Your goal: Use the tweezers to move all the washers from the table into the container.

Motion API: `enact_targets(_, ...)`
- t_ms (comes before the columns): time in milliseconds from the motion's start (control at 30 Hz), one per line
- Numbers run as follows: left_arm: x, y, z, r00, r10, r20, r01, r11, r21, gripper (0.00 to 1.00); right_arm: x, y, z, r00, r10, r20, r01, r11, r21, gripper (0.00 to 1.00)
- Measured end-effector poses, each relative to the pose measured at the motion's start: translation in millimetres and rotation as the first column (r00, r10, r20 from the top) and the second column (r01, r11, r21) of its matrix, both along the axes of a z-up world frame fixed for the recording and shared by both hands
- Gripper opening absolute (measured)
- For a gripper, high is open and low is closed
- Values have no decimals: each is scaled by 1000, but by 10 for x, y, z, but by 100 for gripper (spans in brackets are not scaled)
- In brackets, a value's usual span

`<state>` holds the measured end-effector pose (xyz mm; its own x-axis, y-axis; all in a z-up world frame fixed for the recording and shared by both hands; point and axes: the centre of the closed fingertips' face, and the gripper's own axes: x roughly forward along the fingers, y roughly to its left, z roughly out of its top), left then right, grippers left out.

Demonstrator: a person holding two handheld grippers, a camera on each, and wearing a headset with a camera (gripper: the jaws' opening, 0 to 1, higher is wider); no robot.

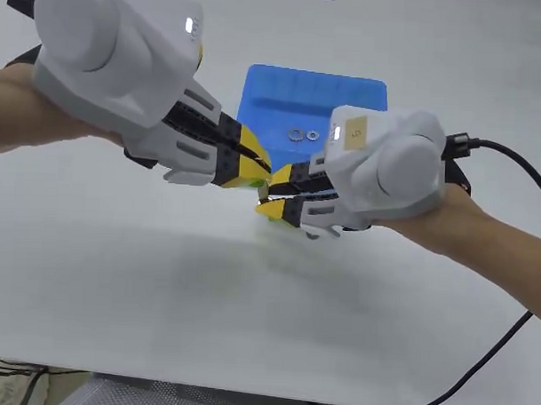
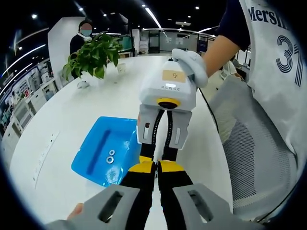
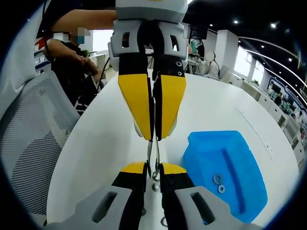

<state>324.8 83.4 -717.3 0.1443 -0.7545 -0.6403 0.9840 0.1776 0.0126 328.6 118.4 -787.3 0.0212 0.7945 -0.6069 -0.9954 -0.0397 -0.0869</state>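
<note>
Silver tweezers [image 3: 153, 155] run straight between the two grippers, which face each other tip to tip. My left gripper [image 3: 154, 137] is shut on the upper end, yellow jaws pressed together. The right gripper [image 3: 153, 168] has its jaws close against the lower end. In the head view they meet at the tweezers [image 1: 264, 195], left gripper [image 1: 259, 169] from upper left, right gripper [image 1: 271, 195] from the right. The blue container [image 1: 345, 90] behind them holds two washers [image 1: 304, 134]. Loose washers [image 3: 156, 187] lie on the white table just under the right gripper.
The container [image 3: 235, 153] stands to the right of the tweezers in the right gripper view. A black cable [image 1: 511, 175] trails off the right gripper. A mesh chair [image 2: 249, 158] stands beside the table, with a potted plant [image 2: 93, 55] at its far end. The table's front edge [image 1: 246, 390] is near.
</note>
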Motion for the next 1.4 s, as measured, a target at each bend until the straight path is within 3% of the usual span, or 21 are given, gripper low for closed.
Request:
enact_targets(233,28,52,-25,1000,4,-2,-4,1000,5,6,-4,3,-1,1000,-4,-8,4,1000,2,10)
enact_targets(367,24,65,-33,1000,12,-18,-12,1000,-3,6,-11,0,-3,1000,-15,-24,15,1000,-1,10)
enact_targets(867,1,102,7,1000,16,-20,-16,1000,0,6,-50,8,78,1000,2,-9,-2,1000,-4,10)
enact_targets(1100,22,97,149,1000,6,-7,-5,1000,6,6,-30,-4,219,1000,2,6,-2,1000,1,10)
enact_targets(1400,69,57,400,999,-7,41,7,1000,15,6,57,-32,491,998,-19,51,17,999,32,10)
